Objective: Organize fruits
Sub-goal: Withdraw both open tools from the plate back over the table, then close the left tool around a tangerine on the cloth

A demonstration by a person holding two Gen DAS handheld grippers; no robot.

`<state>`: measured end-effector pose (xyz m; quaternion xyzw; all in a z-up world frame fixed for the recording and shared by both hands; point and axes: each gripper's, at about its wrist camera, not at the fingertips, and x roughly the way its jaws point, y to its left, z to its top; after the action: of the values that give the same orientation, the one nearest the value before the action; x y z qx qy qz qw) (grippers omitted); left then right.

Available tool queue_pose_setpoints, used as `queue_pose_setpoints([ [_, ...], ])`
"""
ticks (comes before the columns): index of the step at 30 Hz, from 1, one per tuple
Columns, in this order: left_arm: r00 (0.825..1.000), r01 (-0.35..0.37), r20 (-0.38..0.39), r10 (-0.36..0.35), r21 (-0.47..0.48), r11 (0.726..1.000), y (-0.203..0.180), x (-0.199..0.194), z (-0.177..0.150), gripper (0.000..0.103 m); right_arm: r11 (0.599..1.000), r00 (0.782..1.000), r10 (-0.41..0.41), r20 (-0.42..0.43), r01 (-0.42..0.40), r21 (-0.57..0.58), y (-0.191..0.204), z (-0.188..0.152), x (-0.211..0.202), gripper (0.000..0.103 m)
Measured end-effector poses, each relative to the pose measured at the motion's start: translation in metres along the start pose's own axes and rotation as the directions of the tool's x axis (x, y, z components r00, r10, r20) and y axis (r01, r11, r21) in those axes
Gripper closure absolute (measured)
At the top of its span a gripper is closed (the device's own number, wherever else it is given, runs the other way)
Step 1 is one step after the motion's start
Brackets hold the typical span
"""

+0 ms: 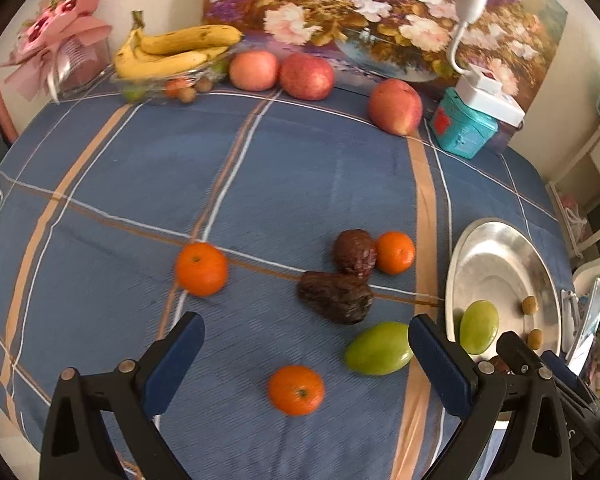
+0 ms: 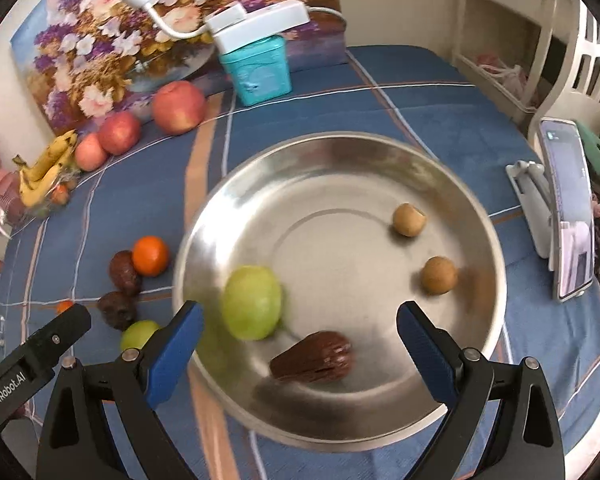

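A: Left wrist view, going left to right: bananas in a glass dish at the back with three apples beside them, then the loose fruit on the blue checked cloth of the desk. There is one orange out on the left, a second orange near the camera, two dark wrinkled fruits touching each other, a third orange just behind them, and a green fruit lying beside the metal plate.

B: And the left gripper?

A: Spread wide and empty, hovering over the near orange and the green fruit.

B: What about the plate itself?

A: The right wrist view shows it best. It holds a green fruit, a dark wrinkled fruit and two small brown round fruits. The right gripper is released above them, with nothing between its pads.

B: So which step is this?

A: I'd judge a drop-off into the plate is just done and the next pick is starting. The left gripper probably needs to lower around the nearest loose fruit, centre it between the pads, then close gently so that it doesn't roll.
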<state>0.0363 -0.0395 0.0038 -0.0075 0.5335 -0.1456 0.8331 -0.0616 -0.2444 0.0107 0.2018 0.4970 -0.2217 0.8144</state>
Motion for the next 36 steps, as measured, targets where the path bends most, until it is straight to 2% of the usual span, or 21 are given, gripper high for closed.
queue_pose_setpoints([
  [6, 1.000, 0.002, 0.012, -0.002, -0.025, 1.000, 0.021, -0.010, -0.008, 0.000, 0.999, 0.999, 0.043, 0.002, -0.043, -0.031, 0.020, -0.009, -0.008, 0.006],
  [11, 0.999, 0.018, -0.036, -0.019, -0.040, 0.999, 0.033, -0.006, -0.018, 0.000, 0.997, 0.999, 0.049, -0.006, -0.050, -0.057, 0.035, -0.017, -0.010, 0.006],
  [16, 0.996, -0.026, -0.089, 0.023, -0.029, 0.999, 0.038, 0.004, -0.028, 0.000, 0.994, 0.998, 0.059, -0.033, -0.061, -0.087, 0.048, -0.033, -0.009, 0.006],
  [20, 0.989, -0.021, -0.147, 0.015, -0.040, 0.999, 0.041, 0.015, -0.034, 0.000, 0.994, 0.997, 0.051, -0.054, -0.056, -0.096, 0.051, -0.047, -0.009, 0.006],
  [25, 0.984, -0.008, -0.180, -0.004, -0.067, 0.998, 0.044, 0.023, -0.036, 0.001, 0.994, 0.997, 0.047, -0.058, -0.052, -0.098, 0.051, -0.058, -0.012, 0.006],
  [33, 0.979, 0.036, -0.198, -0.044, -0.040, 0.999, 0.032, 0.034, -0.035, 0.020, 0.996, 0.998, 0.039, -0.051, -0.042, -0.074, 0.045, -0.061, -0.012, 0.006],
  [36, 0.980, 0.037, -0.197, -0.040, -0.021, 0.999, 0.023, 0.038, -0.034, 0.021, 0.996, 0.998, 0.037, -0.050, -0.041, -0.081, 0.046, -0.060, -0.010, 0.006],
])
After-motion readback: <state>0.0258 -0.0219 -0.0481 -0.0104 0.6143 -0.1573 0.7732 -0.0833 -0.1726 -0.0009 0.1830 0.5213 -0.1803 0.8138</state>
